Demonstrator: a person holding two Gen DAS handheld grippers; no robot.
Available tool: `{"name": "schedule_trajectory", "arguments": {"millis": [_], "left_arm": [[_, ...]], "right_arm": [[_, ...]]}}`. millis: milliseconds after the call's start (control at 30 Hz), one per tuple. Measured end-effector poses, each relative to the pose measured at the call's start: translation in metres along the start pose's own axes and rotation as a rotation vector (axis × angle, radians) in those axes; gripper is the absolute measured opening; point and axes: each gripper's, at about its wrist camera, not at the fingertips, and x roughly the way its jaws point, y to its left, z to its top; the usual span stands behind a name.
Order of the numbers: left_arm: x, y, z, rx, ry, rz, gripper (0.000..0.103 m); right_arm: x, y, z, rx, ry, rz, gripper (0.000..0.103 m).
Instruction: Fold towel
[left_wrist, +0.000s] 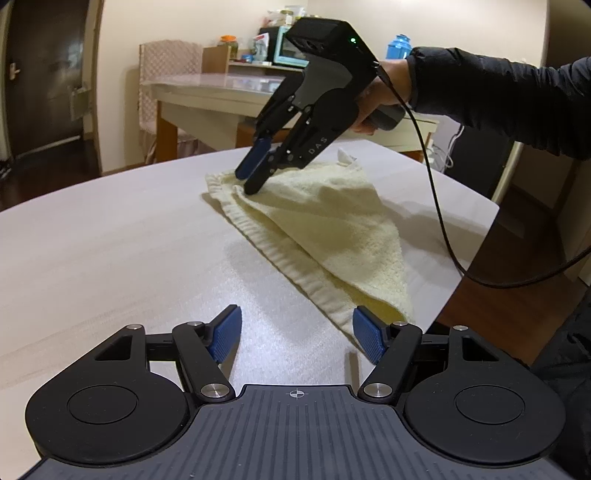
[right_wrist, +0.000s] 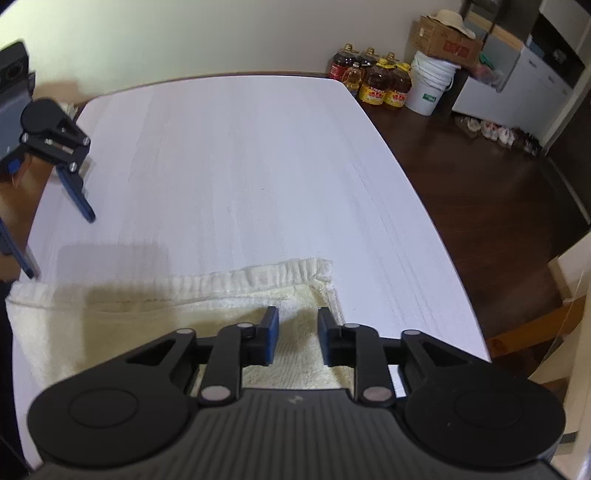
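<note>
Blue-padded right gripper (right_wrist: 297, 339), pointed steeply down over the towel (right_wrist: 147, 317). Jaws part-way apart, nothing pinched between the pads; terry cloth shows in the gap beneath them. From the left wrist view the tips sit at, or just above, the far corner of the cloth; contact cannot be told. A hand (left_wrist: 384, 99) in a dark sleeve (left_wrist: 498, 99) holds the handle; a black cable (left_wrist: 439, 221) trails off it past the table edge.

Left gripper (left_wrist: 297, 334): jaws wide, empty, low over bare tabletop. Towel's near corner lies just beside its right pad.

Towel: pale yellow, folded to a rough triangle, ribbed hem ahead of the right gripper's tips. Flat on the white table (right_wrist: 240, 155).

Beyond the table: oil bottles (right_wrist: 373, 79) and a white bucket (right_wrist: 430, 86) on dark floor.
</note>
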Motion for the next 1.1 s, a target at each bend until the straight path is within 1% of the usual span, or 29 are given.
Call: {"name": "schedule_trajectory", "arguments": {"millis": [67,100,200,300,367,400,433,533,633,767,867,900,933,1000,1100], "left_arm": [[0.000,0.000,0.001,-0.001,-0.001,0.001,0.073],[0.001,-0.001,0.001,-0.001,-0.001,0.002,0.073],[0.002,-0.002,0.002,0.001,-0.001,0.003,0.074],[0.003,-0.002,0.002,0.001,0.001,0.003,0.074],[0.003,-0.001,0.002,0.001,0.000,0.002,0.074],[0.003,-0.001,0.002,0.001,-0.001,0.001,0.074],[0.003,-0.001,0.003,0.001,-0.002,0.002,0.074],[0.003,0.001,0.005,-0.003,-0.011,0.009,0.074],[0.002,0.002,0.005,-0.010,-0.015,0.017,0.074],[-0.002,0.003,0.003,-0.017,-0.009,0.030,0.075],[-0.005,0.005,0.002,-0.023,-0.006,0.040,0.077],[-0.006,0.007,0.002,-0.031,-0.008,0.045,0.077],[-0.006,0.008,0.002,-0.034,-0.008,0.046,0.077],[-0.008,0.011,0.003,-0.048,-0.019,0.048,0.077],[-0.010,0.017,0.009,-0.057,-0.031,0.061,0.079]], "right_arm": [[0.001,0.001,-0.003,0.009,-0.012,0.022,0.024],[0.001,0.004,-0.003,0.013,-0.015,0.026,0.018],[-0.004,0.014,-0.008,-0.015,-0.023,-0.006,0.008],[-0.015,0.022,-0.011,-0.020,-0.054,-0.041,0.007],[-0.029,0.026,-0.008,-0.028,-0.100,-0.080,0.007],[-0.031,0.027,-0.006,-0.030,-0.108,-0.088,0.007],[-0.036,0.029,-0.005,-0.040,-0.127,-0.113,0.007],[-0.039,0.029,0.004,-0.069,-0.142,-0.179,0.007],[-0.021,0.021,0.010,-0.077,-0.129,-0.208,0.007],[0.015,0.015,0.006,-0.065,-0.069,-0.193,0.008],[0.023,0.015,0.003,-0.046,-0.063,-0.182,0.010],[0.021,0.014,0.002,-0.033,-0.072,-0.182,0.016],[0.015,0.013,0.000,-0.013,-0.085,-0.188,0.019],[-0.003,0.015,-0.004,0.020,-0.127,-0.209,0.023],[-0.031,0.030,-0.012,0.054,-0.165,-0.232,0.031]]}}
